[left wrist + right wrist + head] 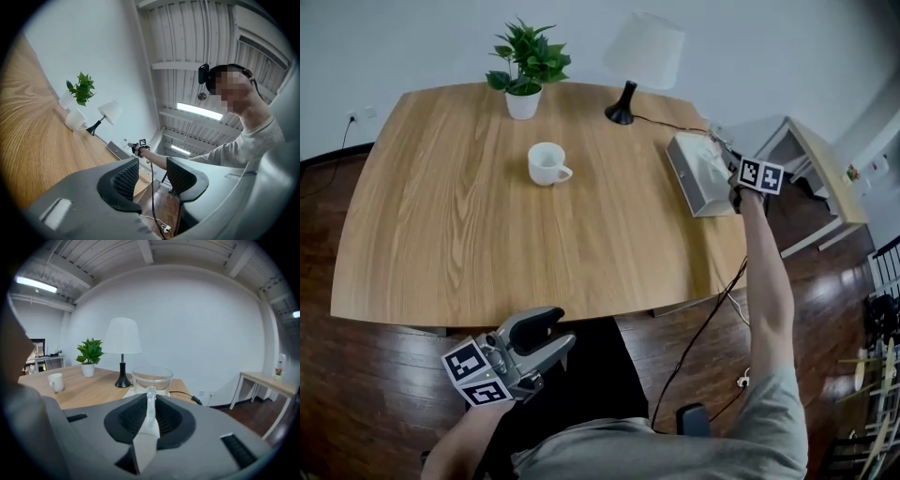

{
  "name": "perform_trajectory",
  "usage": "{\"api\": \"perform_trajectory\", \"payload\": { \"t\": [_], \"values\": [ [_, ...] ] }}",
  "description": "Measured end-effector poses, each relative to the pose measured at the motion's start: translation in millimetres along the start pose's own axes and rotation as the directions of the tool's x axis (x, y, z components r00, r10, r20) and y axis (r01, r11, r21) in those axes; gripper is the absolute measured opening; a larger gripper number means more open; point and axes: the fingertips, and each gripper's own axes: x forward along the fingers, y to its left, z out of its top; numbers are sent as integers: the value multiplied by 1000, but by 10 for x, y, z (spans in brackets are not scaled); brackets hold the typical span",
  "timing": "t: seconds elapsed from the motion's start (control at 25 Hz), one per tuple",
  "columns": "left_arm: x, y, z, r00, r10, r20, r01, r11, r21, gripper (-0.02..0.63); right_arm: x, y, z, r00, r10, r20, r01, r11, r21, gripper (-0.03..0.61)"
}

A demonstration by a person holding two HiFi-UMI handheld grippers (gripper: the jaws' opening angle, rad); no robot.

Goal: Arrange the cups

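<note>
A white mug (pixel 547 164) stands on the wooden table (pixel 441 244), handle to the right; it also shows in the left gripper view (pixel 76 119) and the right gripper view (pixel 56 381). My right gripper (pixel 150 404) is shut on the handle of a clear glass cup (pixel 152 378), which it holds upright. In the head view this gripper (pixel 733 178) hovers at the table's right edge, over a grey-white box (pixel 694 183). My left gripper (pixel 546 353) is open and empty, in front of the table's near edge; its jaws (pixel 151 176) stand apart.
A potted plant (pixel 525 70) and a white-shaded table lamp (pixel 642 56) stand at the table's far side. A lamp cable runs off the right edge to the dark wooden floor. A white side table (pixel 825 173) stands to the right.
</note>
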Motion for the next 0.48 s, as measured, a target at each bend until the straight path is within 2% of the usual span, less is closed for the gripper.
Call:
{"api": "perform_trajectory", "payload": {
  "t": [0.12, 0.2, 0.24, 0.28, 0.36, 0.48],
  "values": [
    [1, 9, 18, 1000, 3, 1, -3, 1000, -2, 172, 32, -49, 5, 1000, -21, 4, 21, 999, -24, 63],
    [9, -7, 30, 1000, 4, 5, -4, 1000, -1, 172, 14, -107, -2, 998, -69, -9, 69, 995, -69, 77],
    [17, -20, 37, 1000, 4, 6, -4, 1000, -1, 172, -11, -128, 4, 996, -93, -14, 92, 991, -93, 88],
    [29, -30, 44, 1000, 5, 7, -5, 1000, 1, 172, -46, -131, 25, 995, -104, -12, 102, 989, -103, 131],
    [59, -31, 56, 1000, 2, 8, -2, 1000, 4, 172, -150, -72, 93, 996, -84, 9, 84, 993, -83, 171],
    [88, 16, 59, 1000, -4, 11, 4, 1000, -5, 172, -424, 216, 201, 997, -18, 78, 21, 999, -46, 186]
  ]
}}
